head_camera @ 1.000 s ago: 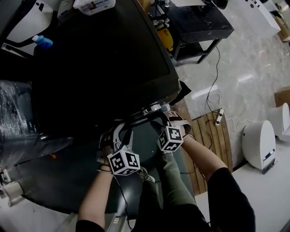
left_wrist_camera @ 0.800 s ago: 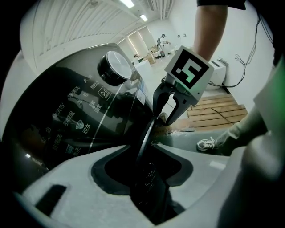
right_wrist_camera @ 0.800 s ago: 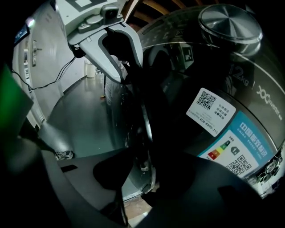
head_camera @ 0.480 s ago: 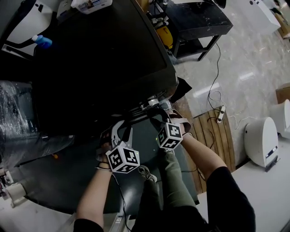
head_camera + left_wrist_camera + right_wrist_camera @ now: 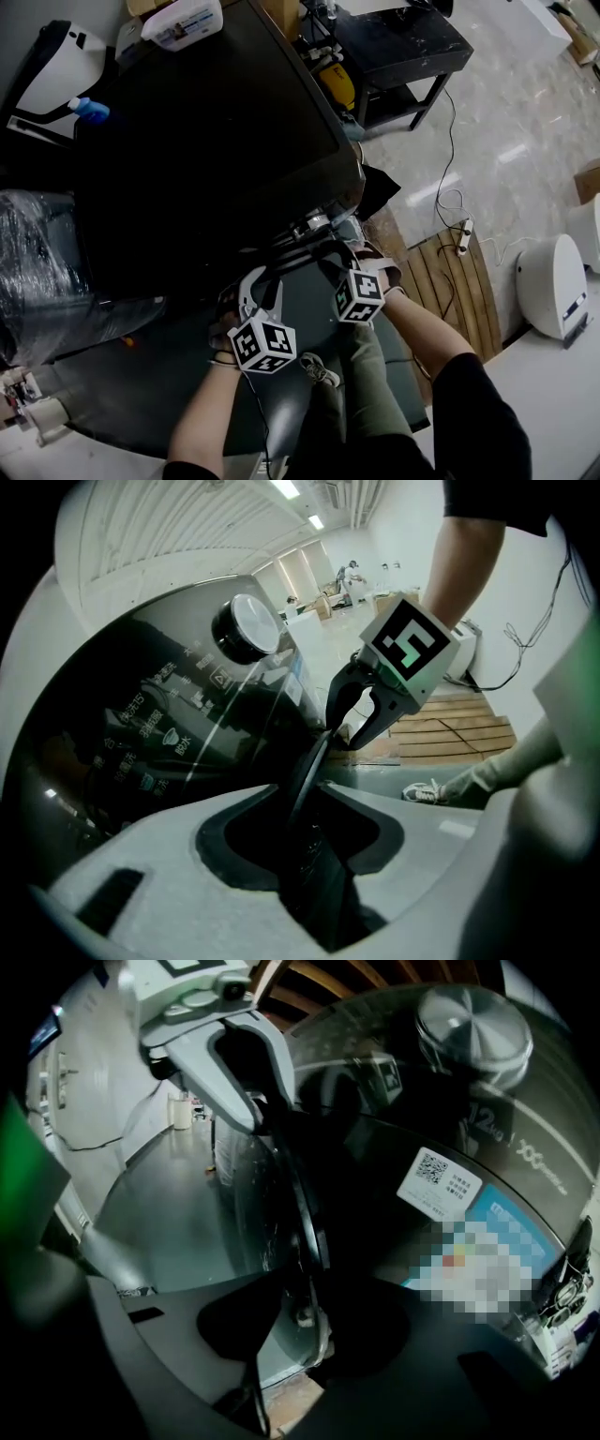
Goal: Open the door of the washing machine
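Observation:
The black washing machine [image 5: 206,141] is seen from above, its round door ajar at the front. The door's dark rim [image 5: 292,253] arcs between both grippers. My left gripper [image 5: 261,279] holds the rim's left part. Its jaws are closing, with the rim [image 5: 314,761] running up between them and both pads against it. My right gripper [image 5: 330,255] is shut on the rim's right part [image 5: 305,1213]. The left gripper view shows my left gripper [image 5: 305,822], the right gripper [image 5: 361,714] ahead and the control knob [image 5: 246,628]. The right gripper view shows my right gripper [image 5: 300,1321] and the left gripper [image 5: 248,1082] opposite.
On the machine's top sit a white box [image 5: 183,23] and, at its left, a blue bottle [image 5: 92,110]. A black table [image 5: 398,47], a wooden pallet [image 5: 450,281] with a power strip [image 5: 461,231] and a white device [image 5: 553,286] stand at the right. A plastic-wrapped bundle [image 5: 33,262] lies left.
Both grippers stay on the door's rim. They sit slightly lower in the head view, which has itself shifted a little.

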Demonstrator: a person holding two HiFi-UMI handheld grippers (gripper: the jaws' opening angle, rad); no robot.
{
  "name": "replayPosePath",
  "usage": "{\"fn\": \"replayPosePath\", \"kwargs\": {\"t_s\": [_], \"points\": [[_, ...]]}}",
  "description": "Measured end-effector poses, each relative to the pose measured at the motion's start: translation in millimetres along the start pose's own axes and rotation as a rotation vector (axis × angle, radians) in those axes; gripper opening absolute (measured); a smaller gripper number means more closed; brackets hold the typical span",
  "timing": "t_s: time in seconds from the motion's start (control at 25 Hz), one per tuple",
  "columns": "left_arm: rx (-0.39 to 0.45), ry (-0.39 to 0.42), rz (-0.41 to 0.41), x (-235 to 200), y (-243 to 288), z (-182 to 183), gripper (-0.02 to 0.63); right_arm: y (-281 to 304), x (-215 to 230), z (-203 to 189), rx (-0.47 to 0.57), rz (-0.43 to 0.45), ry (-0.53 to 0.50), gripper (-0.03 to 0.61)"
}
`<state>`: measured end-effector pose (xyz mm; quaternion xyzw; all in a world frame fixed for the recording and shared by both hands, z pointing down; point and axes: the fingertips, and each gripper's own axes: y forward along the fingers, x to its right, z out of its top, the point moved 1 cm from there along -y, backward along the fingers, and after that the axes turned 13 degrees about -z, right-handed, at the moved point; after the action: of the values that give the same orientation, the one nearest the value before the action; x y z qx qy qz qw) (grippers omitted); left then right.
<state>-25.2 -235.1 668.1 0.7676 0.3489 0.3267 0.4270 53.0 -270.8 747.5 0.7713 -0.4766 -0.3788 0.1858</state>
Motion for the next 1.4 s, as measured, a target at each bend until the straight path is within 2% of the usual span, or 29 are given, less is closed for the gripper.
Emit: {"fn": "replayPosePath", "kwargs": {"t_s": [0.12, 0.24, 0.4, 0.56, 0.8, 0.96, 1.12, 1.24, 1.4], "points": [[0.008, 0.08, -0.075, 40.7, -12.8, -8.1, 0.143, -34.0, -46.4, -8.9, 0.049, 0.087, 0.023, 0.12], [0.032, 0.146, -0.051, 70.1, -22.7, -16.9, 0.159, -56.9, -81.5, -13.2, 0.047, 0.06, 0.108, 0.123], [0.029, 0.149, -0.045, 88.4, -26.9, -25.1, 0.17, -70.2, -104.4, -16.2, 0.014, 0.016, 0.176, 0.121], [0.022, 0.157, -0.059, 104.3, -32.1, -35.2, 0.176, -83.0, -125.4, -14.0, -0.021, 0.032, 0.254, 0.12], [-0.018, 0.165, -0.082, 129.3, -46.1, -52.2, 0.186, -123.2, -154.0, 4.5, -0.035, 0.045, 0.407, 0.16], [-0.013, 0.154, -0.062, 147.3, -58.7, -68.3, 0.203, -155.3, -161.5, 18.8, -0.037, 0.018, 0.504, 0.166], [0.018, 0.084, -0.008, 161.3, -73.6, -86.8, 0.239, -178.6, -159.5, 31.3, -0.047, -0.025, 0.609, 0.163], [0.016, 0.023, 0.031, 173.9, -84.7, -103.4, 0.252, -189.0, -158.7, 45.3, -0.037, -0.048, 0.616, 0.163], [-0.023, 0.024, 0.046, 191.3, -99.1, -127.9, 0.265, -195.4, -164.4, 67.6, -0.019, -0.043, 0.599, 0.163]]}}
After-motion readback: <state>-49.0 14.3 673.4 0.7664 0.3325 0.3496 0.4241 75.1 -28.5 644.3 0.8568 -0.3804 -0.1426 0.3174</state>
